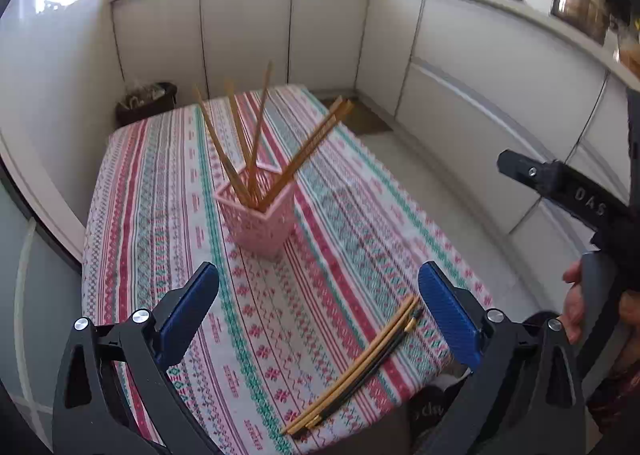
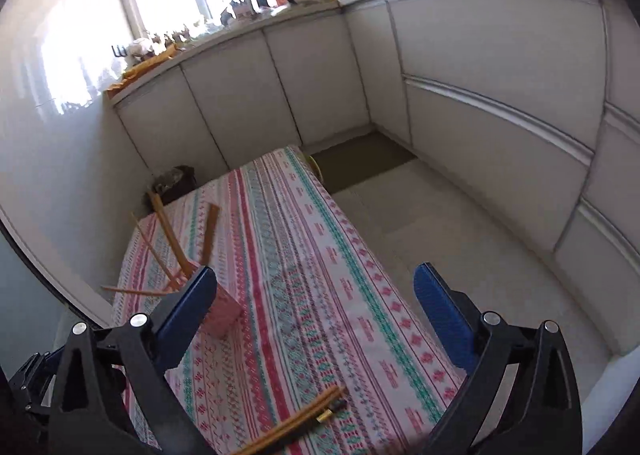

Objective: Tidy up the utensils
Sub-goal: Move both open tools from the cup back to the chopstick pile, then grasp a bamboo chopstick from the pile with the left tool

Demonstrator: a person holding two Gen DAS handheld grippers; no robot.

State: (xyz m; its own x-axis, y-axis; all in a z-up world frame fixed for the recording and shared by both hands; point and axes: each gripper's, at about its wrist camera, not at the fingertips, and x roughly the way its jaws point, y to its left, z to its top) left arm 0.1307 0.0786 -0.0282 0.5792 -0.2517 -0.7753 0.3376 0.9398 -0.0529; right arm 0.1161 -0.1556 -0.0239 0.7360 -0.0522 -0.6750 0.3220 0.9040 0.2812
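While both grippers are hanging above the near end of a small table, the left gripper and the right gripper are each showing blue pads spread wide with nothing between them. A hand is gripping the right tool's handle at the far right of the left wrist view.

Nearest, a loose bundle of chopsticks is lying flat on the striped tablecloth, close to the near right edge: about four sticks, two or three pale wooden and at least one dark with a gold tip, though overlap is making the count uncertain. These are waiting to be put away.

Farther along, near the table's middle, one pink lattice holder is standing upright and already holding roughly seven wooden chopsticks, fanning left, upward and right.

Judging by that split, the sorting is looking well over halfway done, with only the near bundle left to lift into the holder.

Beyond the table, white cabinets are lining the far wall.
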